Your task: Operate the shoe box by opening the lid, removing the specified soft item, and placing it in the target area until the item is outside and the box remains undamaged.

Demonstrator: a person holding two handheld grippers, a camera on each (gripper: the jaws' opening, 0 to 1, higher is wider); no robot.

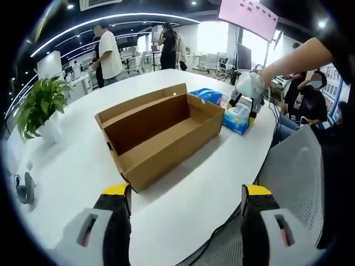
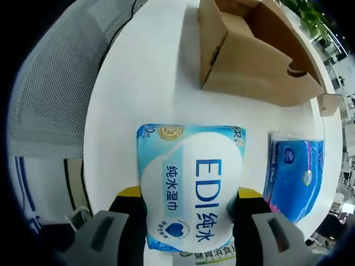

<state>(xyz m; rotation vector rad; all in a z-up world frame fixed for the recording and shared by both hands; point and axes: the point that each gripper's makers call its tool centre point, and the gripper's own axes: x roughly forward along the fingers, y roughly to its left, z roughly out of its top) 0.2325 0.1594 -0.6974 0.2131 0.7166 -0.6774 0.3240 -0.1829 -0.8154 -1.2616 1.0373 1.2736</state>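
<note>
One soft wipes pack (pale blue, "EDI") between jaws.

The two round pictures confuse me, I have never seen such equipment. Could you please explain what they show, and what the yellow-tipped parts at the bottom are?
A person holds a hand tool with two fingers in each hand, and a camera rides on each. The left gripper view looks across a white table at an open cardboard shoe box; its own left gripper is open and holds nothing. Beyond the box you see the right gripper. The right gripper view looks down its fingers, which flank a pale blue wet wipes pack. A darker blue pack lies beside it.
</note>
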